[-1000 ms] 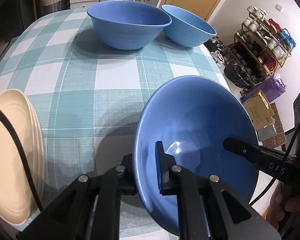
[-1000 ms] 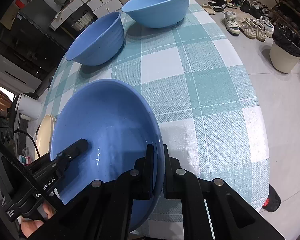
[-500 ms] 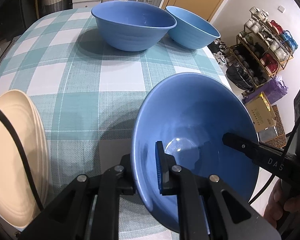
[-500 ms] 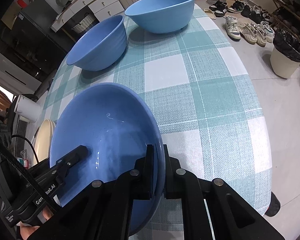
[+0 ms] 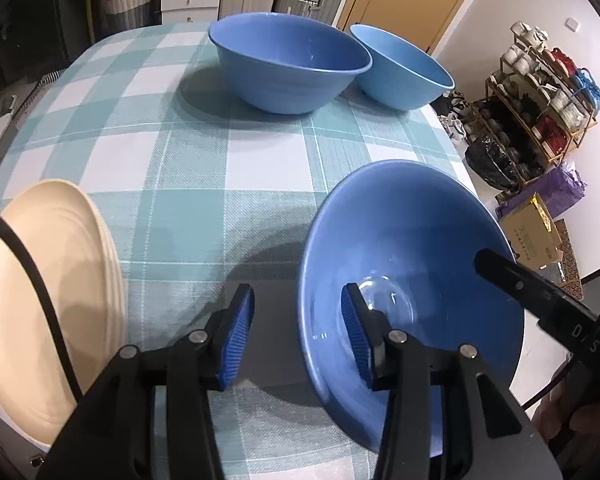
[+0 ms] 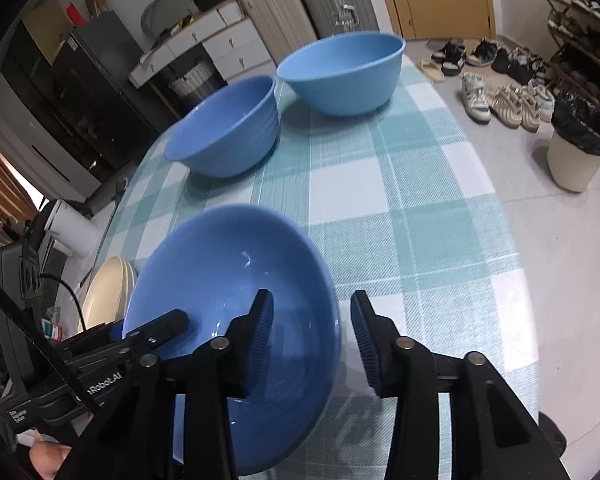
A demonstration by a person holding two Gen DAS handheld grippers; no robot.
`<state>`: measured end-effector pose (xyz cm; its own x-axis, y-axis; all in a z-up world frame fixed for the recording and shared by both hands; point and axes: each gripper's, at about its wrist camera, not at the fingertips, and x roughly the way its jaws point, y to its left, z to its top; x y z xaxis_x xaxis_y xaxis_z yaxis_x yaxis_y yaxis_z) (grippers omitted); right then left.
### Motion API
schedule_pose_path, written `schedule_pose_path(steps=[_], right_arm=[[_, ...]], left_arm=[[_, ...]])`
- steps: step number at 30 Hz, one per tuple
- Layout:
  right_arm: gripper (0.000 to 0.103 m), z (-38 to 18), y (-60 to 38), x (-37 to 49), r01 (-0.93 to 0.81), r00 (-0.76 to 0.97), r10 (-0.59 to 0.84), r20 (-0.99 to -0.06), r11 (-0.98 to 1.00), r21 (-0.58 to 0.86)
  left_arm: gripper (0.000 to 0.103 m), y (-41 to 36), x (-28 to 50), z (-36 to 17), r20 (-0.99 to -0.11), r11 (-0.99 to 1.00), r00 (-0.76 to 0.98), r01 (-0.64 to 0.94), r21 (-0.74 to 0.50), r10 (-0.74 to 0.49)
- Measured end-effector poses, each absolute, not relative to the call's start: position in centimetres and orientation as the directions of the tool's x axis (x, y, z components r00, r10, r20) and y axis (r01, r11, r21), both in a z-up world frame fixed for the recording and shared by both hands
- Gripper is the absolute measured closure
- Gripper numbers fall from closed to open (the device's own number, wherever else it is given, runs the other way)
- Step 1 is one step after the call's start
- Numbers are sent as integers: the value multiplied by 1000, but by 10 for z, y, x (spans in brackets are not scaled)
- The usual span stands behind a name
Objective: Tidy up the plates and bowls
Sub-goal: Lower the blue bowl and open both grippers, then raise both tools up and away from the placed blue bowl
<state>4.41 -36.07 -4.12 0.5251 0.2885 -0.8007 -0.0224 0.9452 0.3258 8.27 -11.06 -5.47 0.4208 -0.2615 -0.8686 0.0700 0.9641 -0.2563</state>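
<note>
between the spread jaws of the left gripper (image 5: 298,332) and right gripper (image 6: 312,338), both just opened, the near bowl's (image 5: 412,248) opposite rims stand unpinched; beyond wait two bowls (image 5: 288,68), plates (image 5: 48,280) left.

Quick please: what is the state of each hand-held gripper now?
Left hand-held gripper: open, just released, bowl rim between its jaws.
Right hand-held gripper: open, just released, same bowl's rim between its jaws.
</note>
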Motion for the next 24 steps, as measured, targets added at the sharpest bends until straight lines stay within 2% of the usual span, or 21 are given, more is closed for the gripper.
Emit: schedule_pose_path(steps=[1,5,8,10,12,15,20,21,23,24], right_arm=[[54,-40,-363,43,-21,537,286,-793,945,327],[50,-31,-373,35,-22,613,281,-738,940,340],[46,-25,-377,29,-30,657,282,-699,936,350],[32,-22,-377,25,-40,679,285,-677,935,354],[27,-17,-372,19,-59,703,287,-650,935,349],[25,-8,-362,10,-89,740,276,-614,944,317],[16,8,-343,-8,-124,796,262,-545,953,277],[14,10,-340,-11,-127,804,263,-533,952,279],[12,13,-335,-16,-139,816,277,-506,946,293],[12,14,-333,-18,-143,822,281,-495,944,298]], left_arm=[[55,-109,83,-55,-871,962,412,68,-263,-267],[55,-105,85,-58,-869,949,388,52,-311,-306],[55,-107,79,-50,-858,953,420,66,-296,-295],[54,-110,74,-42,-848,959,452,89,-268,-279],[54,-111,71,-37,-838,962,472,97,-257,-272],[53,-109,68,-30,-816,962,511,105,-254,-271],[53,-107,64,-17,-776,968,580,116,-224,-249],[51,-107,62,-13,-763,969,598,120,-217,-245],[40,-106,60,-7,-743,968,621,136,-211,-249],[25,-105,59,-4,-731,967,632,149,-208,-255]])
